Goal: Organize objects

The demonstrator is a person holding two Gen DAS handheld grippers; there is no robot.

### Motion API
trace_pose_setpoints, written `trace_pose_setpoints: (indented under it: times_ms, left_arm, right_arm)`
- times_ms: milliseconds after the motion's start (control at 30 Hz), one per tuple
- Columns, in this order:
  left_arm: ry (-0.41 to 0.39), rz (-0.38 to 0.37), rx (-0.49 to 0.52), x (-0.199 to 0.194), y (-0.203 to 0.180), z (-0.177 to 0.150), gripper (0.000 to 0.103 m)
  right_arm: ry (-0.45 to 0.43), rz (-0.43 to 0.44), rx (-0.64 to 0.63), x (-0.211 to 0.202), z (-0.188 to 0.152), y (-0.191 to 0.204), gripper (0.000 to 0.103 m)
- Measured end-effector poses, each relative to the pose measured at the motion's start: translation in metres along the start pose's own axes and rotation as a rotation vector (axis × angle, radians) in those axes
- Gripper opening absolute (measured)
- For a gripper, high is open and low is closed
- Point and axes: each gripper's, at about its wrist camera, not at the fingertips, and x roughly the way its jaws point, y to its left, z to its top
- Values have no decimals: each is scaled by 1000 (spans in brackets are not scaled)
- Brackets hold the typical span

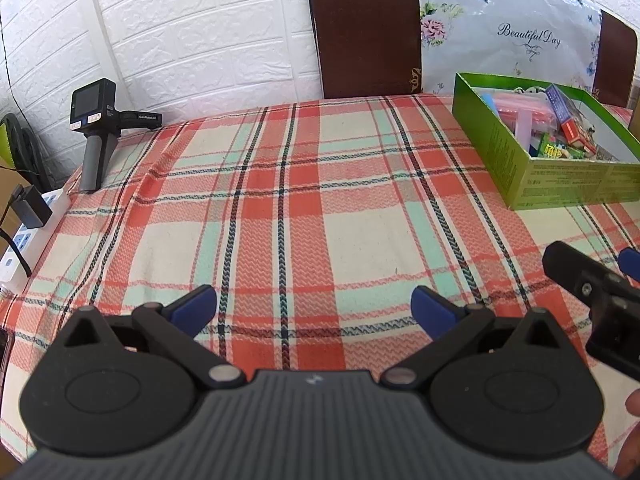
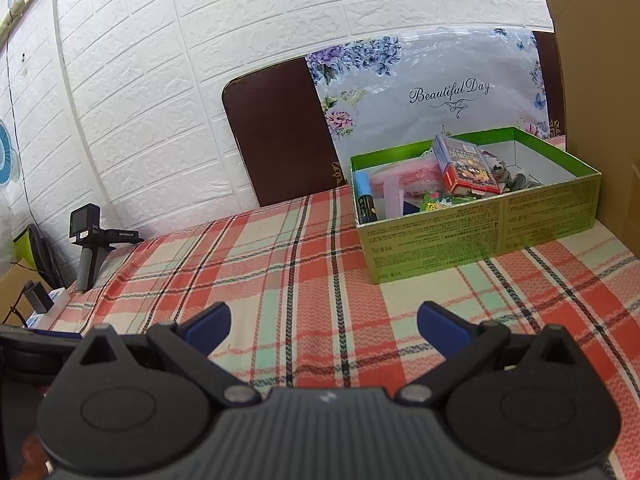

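Green box (image 2: 472, 236), right of centre frame, already full of packets; nothing loose on plaid cloth (image 2: 304, 280). Left gripper (image 1: 314, 306) and right gripper (image 2: 324, 326) released, empty. Best kept low, clear of box.

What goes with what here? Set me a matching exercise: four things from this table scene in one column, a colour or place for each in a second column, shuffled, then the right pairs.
Things
1. box
2. handheld camera
3. chair back
4. power strip

Colour or place
A. dark brown, behind the table's far edge
B. white, off the table's left edge, with a black plug in it
C. green outside, on the plaid cloth, filled with small items
D. black, standing on a grey handle at the far left corner

Pairs: 1-C, 2-D, 3-A, 4-B
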Motion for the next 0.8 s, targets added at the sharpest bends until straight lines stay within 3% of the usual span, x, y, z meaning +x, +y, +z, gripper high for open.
trace_pose_setpoints:
  times_ms: [500,800]
  left_arm:
    - [37,-15,1,5,-3,-2,103]
    - [26,-65,4,6,-5,-3,103]
  right_arm:
    - [14,-1,11,3,-3,-2,103]
    - [16,-2,8,5,-4,-3,103]
